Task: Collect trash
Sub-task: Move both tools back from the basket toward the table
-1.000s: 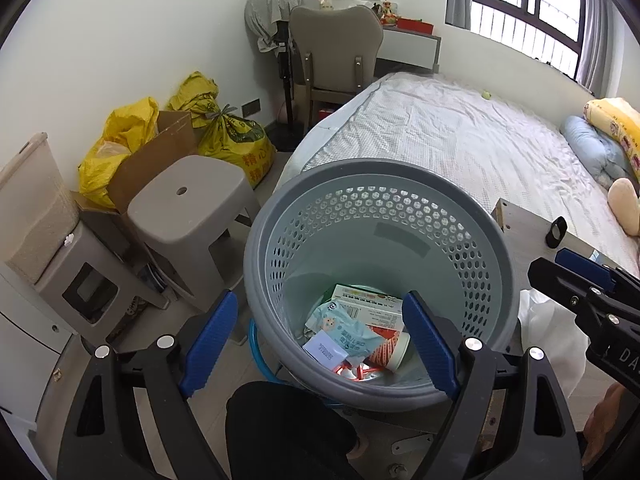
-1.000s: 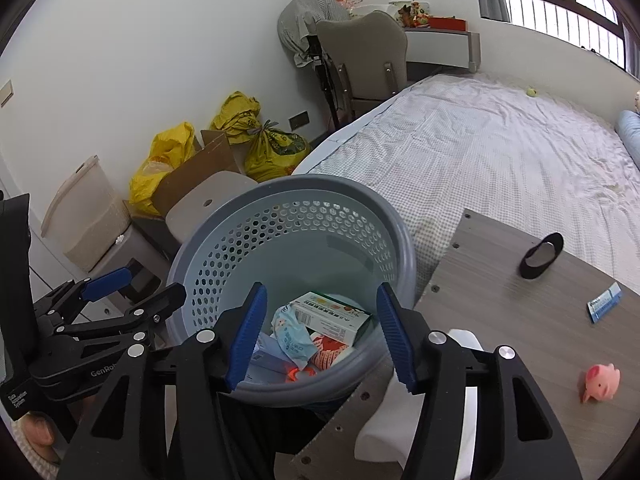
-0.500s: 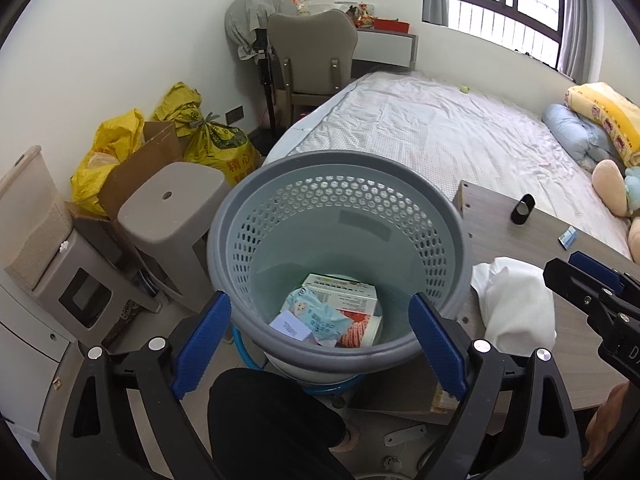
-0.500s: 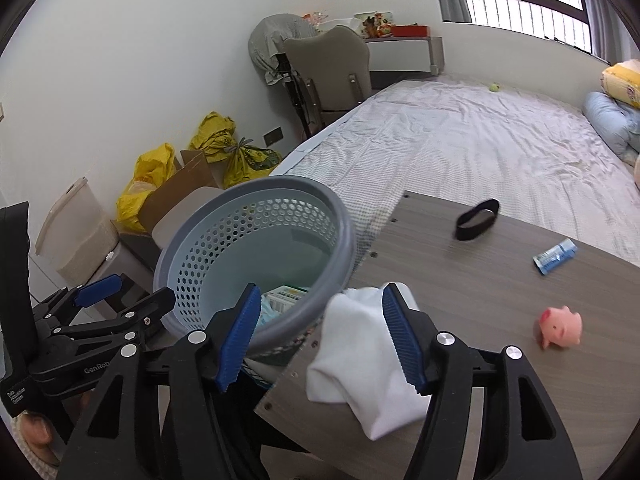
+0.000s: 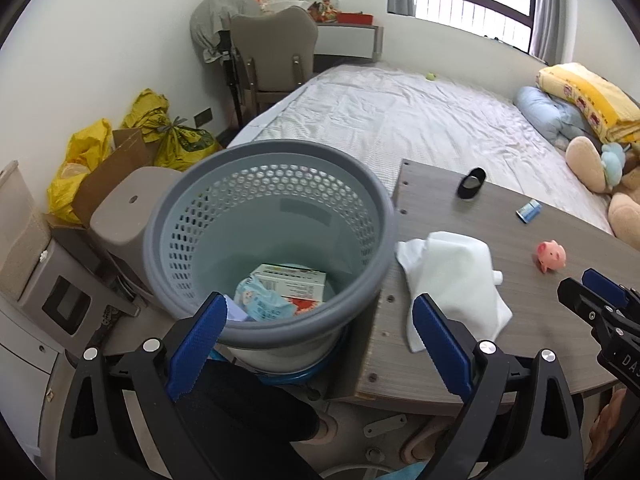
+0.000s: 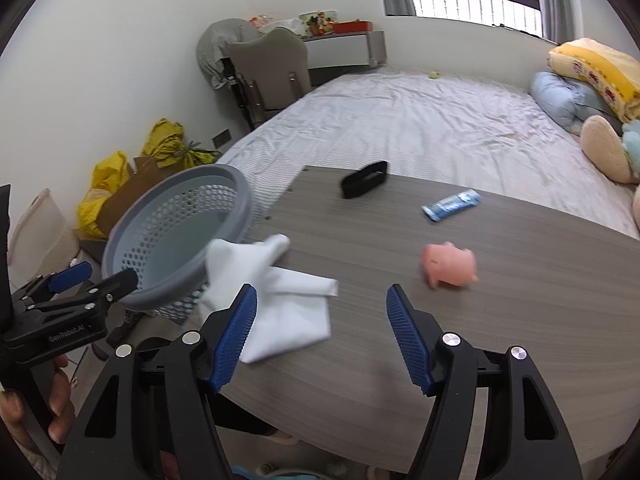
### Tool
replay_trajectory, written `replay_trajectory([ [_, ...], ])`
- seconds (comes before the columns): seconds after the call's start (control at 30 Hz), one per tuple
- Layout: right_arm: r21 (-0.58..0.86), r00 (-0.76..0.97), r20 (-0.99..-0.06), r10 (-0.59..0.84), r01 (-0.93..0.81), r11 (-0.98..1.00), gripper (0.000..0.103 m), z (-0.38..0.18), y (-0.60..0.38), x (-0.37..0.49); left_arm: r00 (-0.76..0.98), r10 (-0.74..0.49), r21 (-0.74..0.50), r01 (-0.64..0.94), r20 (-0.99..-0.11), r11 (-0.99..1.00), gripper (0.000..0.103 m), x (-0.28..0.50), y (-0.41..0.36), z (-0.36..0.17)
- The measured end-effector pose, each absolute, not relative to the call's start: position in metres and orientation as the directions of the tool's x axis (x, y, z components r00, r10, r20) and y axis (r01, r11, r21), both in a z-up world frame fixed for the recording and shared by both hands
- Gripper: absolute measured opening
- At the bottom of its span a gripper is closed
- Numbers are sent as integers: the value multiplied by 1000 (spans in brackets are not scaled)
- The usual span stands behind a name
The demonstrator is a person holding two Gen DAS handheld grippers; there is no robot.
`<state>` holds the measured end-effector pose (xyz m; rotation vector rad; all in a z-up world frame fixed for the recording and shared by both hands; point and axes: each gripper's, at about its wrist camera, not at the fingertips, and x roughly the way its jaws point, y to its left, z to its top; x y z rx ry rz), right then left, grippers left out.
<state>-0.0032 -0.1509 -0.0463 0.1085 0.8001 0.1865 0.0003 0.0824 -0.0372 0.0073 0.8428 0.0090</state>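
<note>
Bedroom table point(image 6: 500, 320) beside the grey basket point(image 5: 268, 320): both grippers empty, jaws opening.
White cloth point(image 6: 288, 312) looks soft, light; right gripper point(image 6: 320, 332) should pinch its near folded edge.

Basket point(image 5: 372, 264): grey perforated plastic, showing a matt finish. Table point(image 6: 520, 320): grey wood-grain laminate, appearing smooth and matt. White cloth point(image 6: 288, 312): soft fabric, lying creased. Pink pig toy point(image 6: 450, 265): looking like smooth rubbery plastic. Blue sachet point(image 6: 452, 204): glinting as glossy film. Gripper pads point(image 6: 404, 336): showing blue ribbed texture on black matt plastic.
</note>
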Motion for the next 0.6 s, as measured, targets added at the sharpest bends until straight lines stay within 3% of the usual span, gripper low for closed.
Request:
replay_trajectory([
  [0.6, 173, 653, -745, 134, -4, 985, 65, -76, -226, 12, 619, -20, 30, 71, -785, 997, 92, 12, 21, -56],
])
